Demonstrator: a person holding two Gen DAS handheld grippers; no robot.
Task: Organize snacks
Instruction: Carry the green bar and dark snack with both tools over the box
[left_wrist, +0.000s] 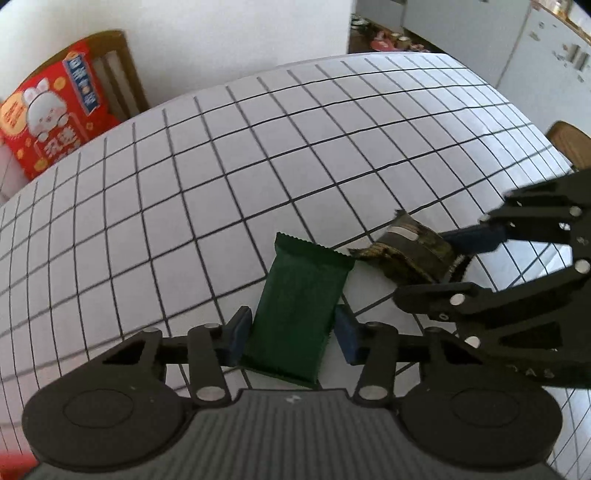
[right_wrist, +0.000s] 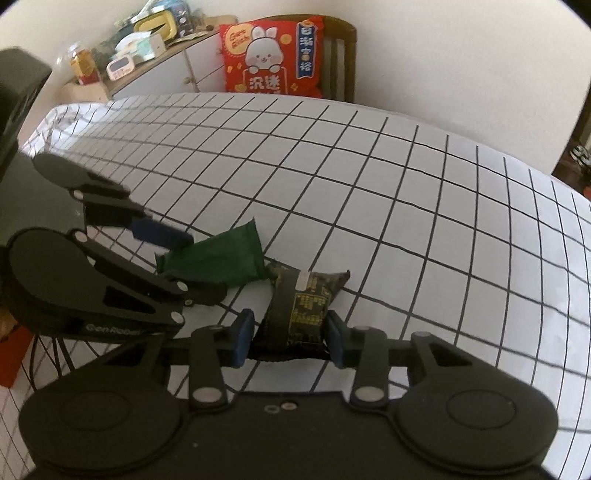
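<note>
Green snack packet (left_wrist: 291, 314) sits clamped between the left gripper (left_wrist: 291, 332) pads.

Two snacks sit close together on the white grid-lined tablecloth (left_wrist: 258, 155). The dark green foil snack packet (left_wrist: 295, 310) lies between the blue pads of the left gripper (left_wrist: 291, 332), and the dark printed snack wrapper (right_wrist: 299, 314) lies between the pads of the right gripper (right_wrist: 290, 336). In the right wrist view the green packet sits left of the wrapper, corners nearly touching. Behind the table's far edge, a red rabbit-print cushion (right_wrist: 271, 59) leans on a wooden slatted chair (right_wrist: 341, 55).
</note>
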